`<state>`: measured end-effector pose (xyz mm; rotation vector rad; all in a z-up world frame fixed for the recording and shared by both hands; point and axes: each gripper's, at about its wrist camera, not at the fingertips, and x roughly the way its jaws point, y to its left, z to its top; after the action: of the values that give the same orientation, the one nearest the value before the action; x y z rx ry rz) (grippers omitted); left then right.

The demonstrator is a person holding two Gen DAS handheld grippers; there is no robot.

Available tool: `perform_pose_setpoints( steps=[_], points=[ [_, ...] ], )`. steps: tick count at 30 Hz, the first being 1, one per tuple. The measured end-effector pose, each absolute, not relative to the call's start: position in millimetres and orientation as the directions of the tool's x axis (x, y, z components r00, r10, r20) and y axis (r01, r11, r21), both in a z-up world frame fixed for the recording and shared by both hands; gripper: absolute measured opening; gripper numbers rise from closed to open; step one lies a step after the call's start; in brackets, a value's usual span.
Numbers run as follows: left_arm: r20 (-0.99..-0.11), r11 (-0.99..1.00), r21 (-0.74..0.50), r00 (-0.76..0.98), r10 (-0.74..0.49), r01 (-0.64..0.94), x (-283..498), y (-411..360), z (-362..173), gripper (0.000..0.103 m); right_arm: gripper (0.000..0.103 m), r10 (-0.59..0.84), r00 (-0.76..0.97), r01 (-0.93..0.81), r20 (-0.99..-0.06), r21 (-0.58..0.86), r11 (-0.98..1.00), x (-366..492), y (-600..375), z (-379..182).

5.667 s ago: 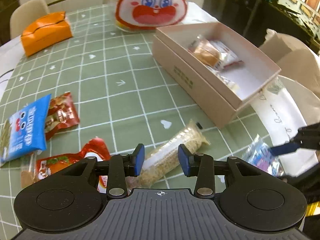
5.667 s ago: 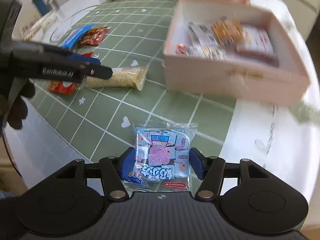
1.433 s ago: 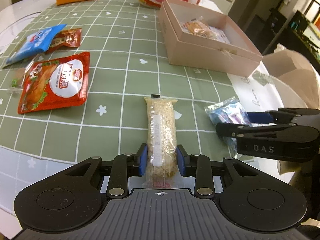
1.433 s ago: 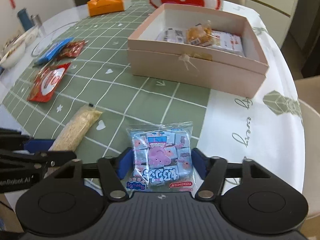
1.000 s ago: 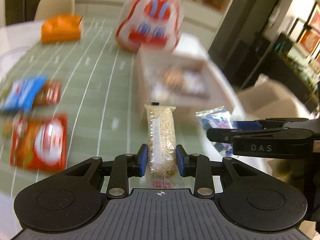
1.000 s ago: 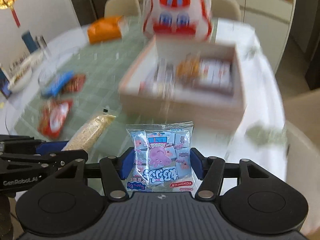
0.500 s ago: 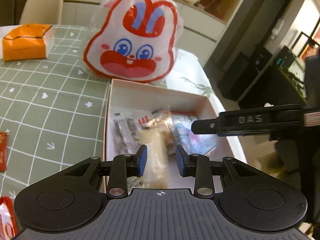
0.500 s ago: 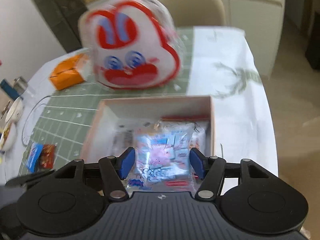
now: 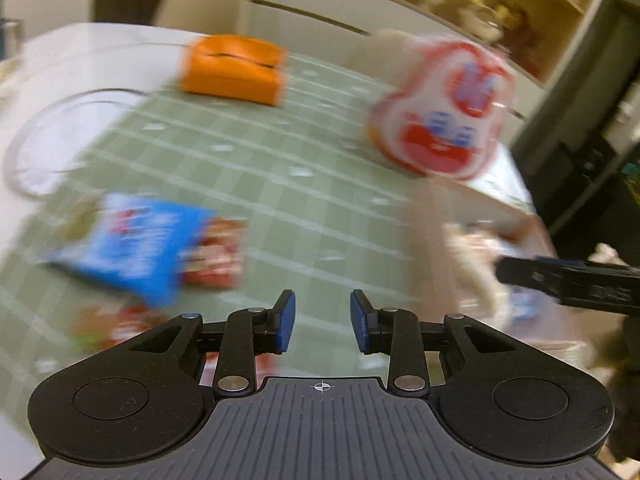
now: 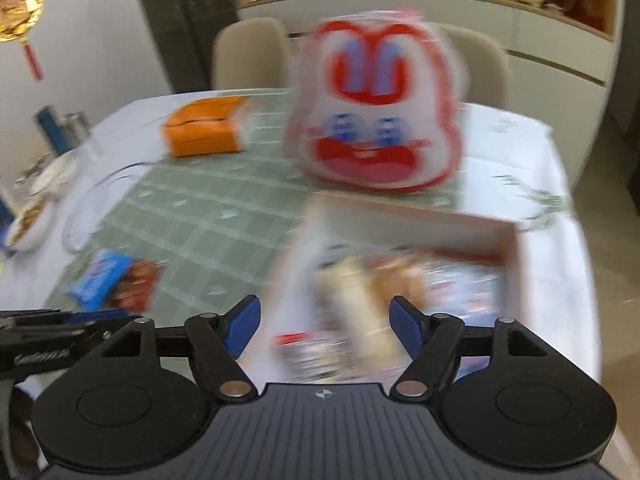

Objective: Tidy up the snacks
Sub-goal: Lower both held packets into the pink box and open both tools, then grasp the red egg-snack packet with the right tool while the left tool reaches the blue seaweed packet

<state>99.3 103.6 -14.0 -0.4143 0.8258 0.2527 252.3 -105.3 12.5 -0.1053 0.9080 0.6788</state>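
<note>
Green checked cloth (image 9: 304,184) covers the table, both views smeared by motion blur. My left gripper (image 9: 322,322) hangs over the cloth with its two blue pads (image 9: 286,320) parted by a modest gap and nothing between them. My right gripper (image 10: 325,326) stands wide, two pads (image 10: 406,326) far apart, also empty, poised above the pink box (image 10: 416,214). Inside the box I make out a pale oblong packet (image 10: 360,312), a bluish packet (image 10: 460,284) at its right and something brownish between them at the back; an exact count is beyond me in this blur. In the left view the box (image 9: 430,248) sits right of my pads, with the right gripper's finger (image 9: 568,282) reaching across it. One rabbit-face bag (image 10: 378,112) stands upright just behind the box. One orange pack (image 10: 206,130) lies further back on the left. Loose snacks on the cloth, left view: one blue packet (image 9: 128,240), one red packet (image 9: 214,256) touching its right edge and partly under it, and one more red packet (image 9: 116,326) nearer me, partly hidden by my gripper body. That makes three outside the box. One clear glass dish (image 9: 60,140) rests at the cloth's left edge. Two pale chairs (image 10: 250,54) stand behind the table.
</note>
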Motion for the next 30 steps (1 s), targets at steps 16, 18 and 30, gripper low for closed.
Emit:
perform_pose_setpoints(
  steps=[16, 18, 30],
  points=[
    [-0.686, 0.774, -0.342, 0.705, 0.182, -0.533, 63.4, 270.0, -19.7, 0.034, 0.072, 0.492, 0.279, -0.646, -0.824, 0.218, 0.731, 194.5, 27.5, -41.2],
    [-0.721, 0.775, -0.334, 0.675, 0.157, -0.537, 93.9, 285.3, -34.1, 0.034, 0.072, 0.477, 0.276, -0.636, -0.835, 0.213, 0.741, 193.3, 32.5, -48.4],
    [-0.731, 0.880, -0.358, 0.680, -0.057, -0.312, 57.5, 217.6, -66.1, 0.025, 0.072, 0.472, 0.257, -0.616, -0.843, 0.234, 0.753, 192.4, 18.1, -57.7]
  ],
)
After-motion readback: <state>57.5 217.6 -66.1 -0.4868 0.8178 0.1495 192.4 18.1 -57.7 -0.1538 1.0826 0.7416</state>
